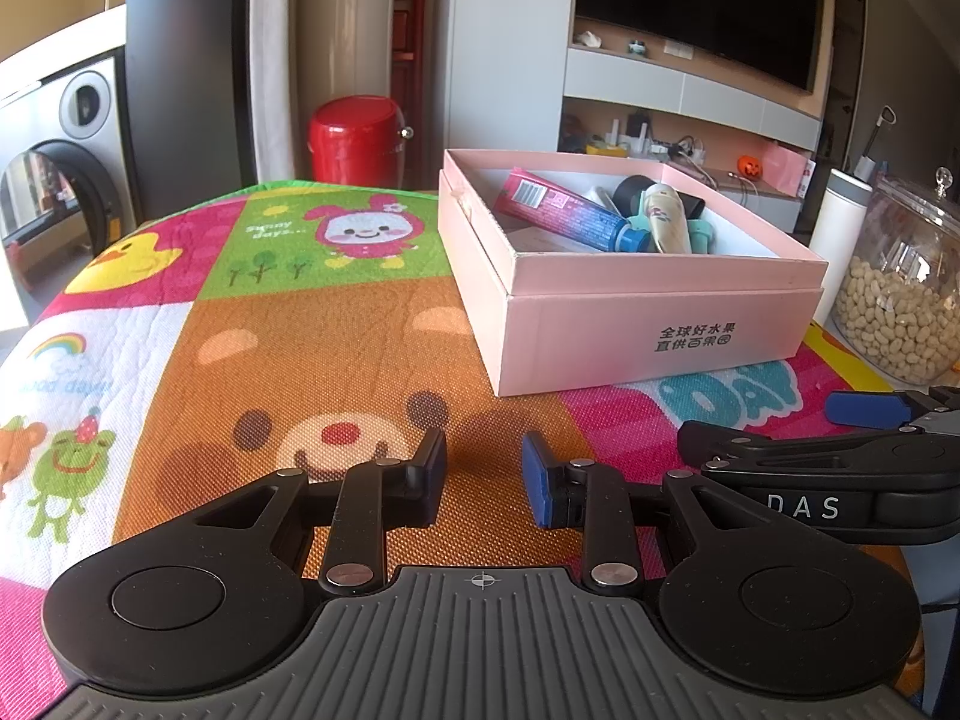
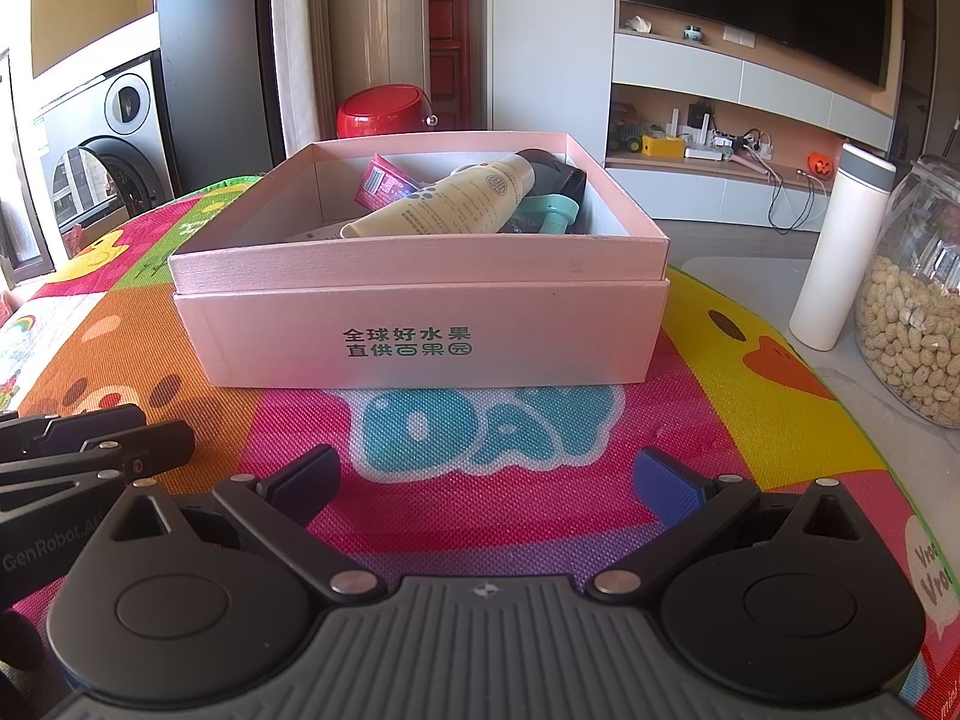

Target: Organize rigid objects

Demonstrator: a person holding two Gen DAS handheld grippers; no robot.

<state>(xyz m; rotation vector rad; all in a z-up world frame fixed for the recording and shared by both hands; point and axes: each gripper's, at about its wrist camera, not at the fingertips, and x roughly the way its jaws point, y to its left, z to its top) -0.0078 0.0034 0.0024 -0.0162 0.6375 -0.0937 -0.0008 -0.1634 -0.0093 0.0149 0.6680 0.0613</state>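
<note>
A pink cardboard box (image 1: 648,336) (image 2: 420,330) stands open on the colourful cartoon mat (image 1: 312,324) (image 2: 720,396). Inside lie a pink-and-blue tube (image 1: 558,210) (image 2: 384,183), a cream tube (image 1: 669,219) (image 2: 450,198), a teal piece (image 1: 702,234) (image 2: 555,213) and a black object (image 1: 636,189) (image 2: 555,177). My left gripper (image 1: 483,477) is open and empty over the mat, left of and in front of the box. My right gripper (image 2: 486,483) is open wide and empty in front of the box; it also shows at the right edge of the left wrist view (image 1: 864,420).
A glass jar of peanuts (image 1: 906,294) (image 2: 912,324) and a white flask (image 1: 837,246) (image 2: 837,246) stand right of the box, off the mat. A red stool (image 1: 357,141) (image 2: 384,111) stands beyond the table's far edge. A washing machine is far left, a TV shelf behind.
</note>
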